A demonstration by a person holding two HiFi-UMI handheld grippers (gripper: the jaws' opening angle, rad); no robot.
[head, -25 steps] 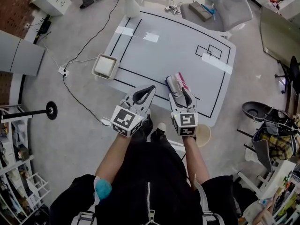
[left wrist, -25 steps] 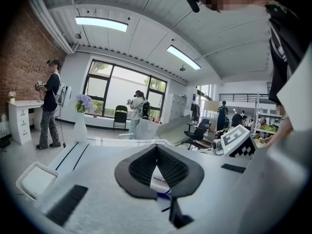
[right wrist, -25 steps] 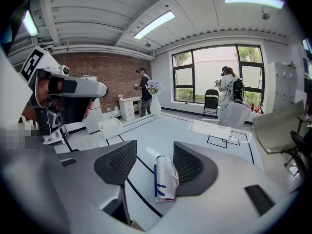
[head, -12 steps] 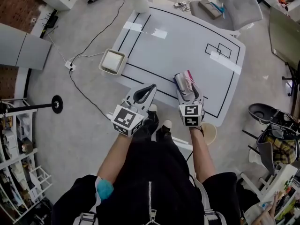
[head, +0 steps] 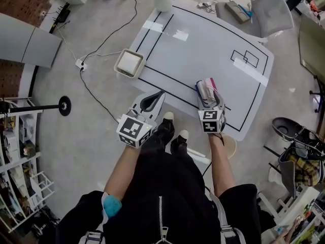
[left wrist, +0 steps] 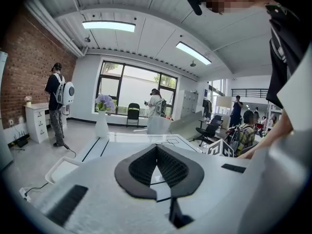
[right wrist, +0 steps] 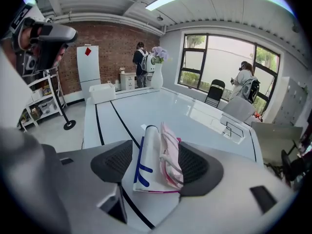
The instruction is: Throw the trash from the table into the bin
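Trash bundle (right wrist: 155, 160) of 1 flat white packet with blue marks and 1 crumpled pink-and-white wrapper, lying on white rectangular table with black lines (head: 203, 44), near its front edge. Right gripper (head: 209, 94) spread wide around it, left pad clear of packet, right pad just beside wrapper, nothing clamped. Left gripper (head: 160, 94) off table's near edge, tips together, empty. Square white plastic bin (head: 130, 63) on floor beside table's left side.
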